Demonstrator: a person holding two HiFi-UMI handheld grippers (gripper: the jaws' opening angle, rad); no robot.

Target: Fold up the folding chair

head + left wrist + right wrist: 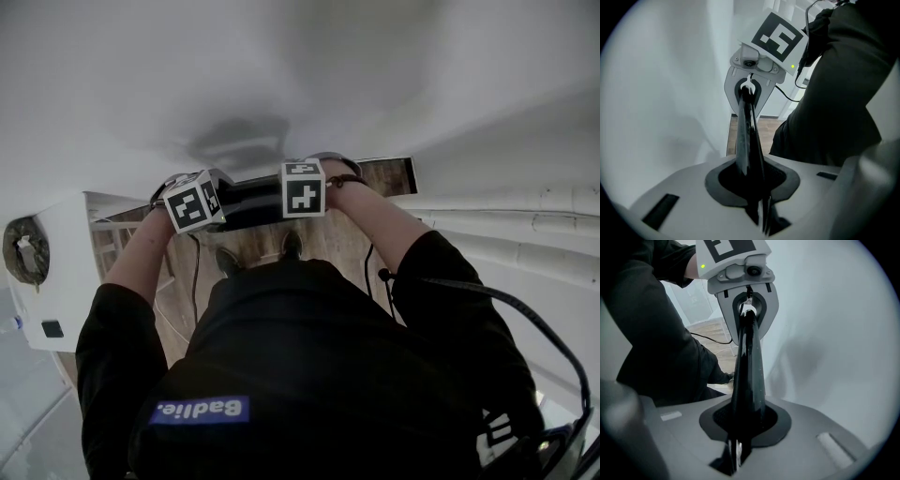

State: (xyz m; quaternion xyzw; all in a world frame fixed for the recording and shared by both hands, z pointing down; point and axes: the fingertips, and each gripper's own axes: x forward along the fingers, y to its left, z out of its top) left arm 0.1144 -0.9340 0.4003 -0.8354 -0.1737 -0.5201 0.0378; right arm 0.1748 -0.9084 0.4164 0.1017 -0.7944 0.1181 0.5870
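Both tongs grip one slim black edge, which I take to be part of the folding chair (251, 204). It sits at centre frame in the head view, spanning the two marker cubes. The left gripper (761, 216) has its jaws nearly together, pinched on that edge. The right gripper (733, 452) is the same, holding further along it. In each gripper view the edge runs up to the other gripper at upper centre. A white wall (834, 333) is close by and the wood floor (323, 239) lies below. Seat and legs are out of sight, so I cannot confirm the fold. The thin profile suggests it is collapsed or nearly so, with setting down probably left to do.
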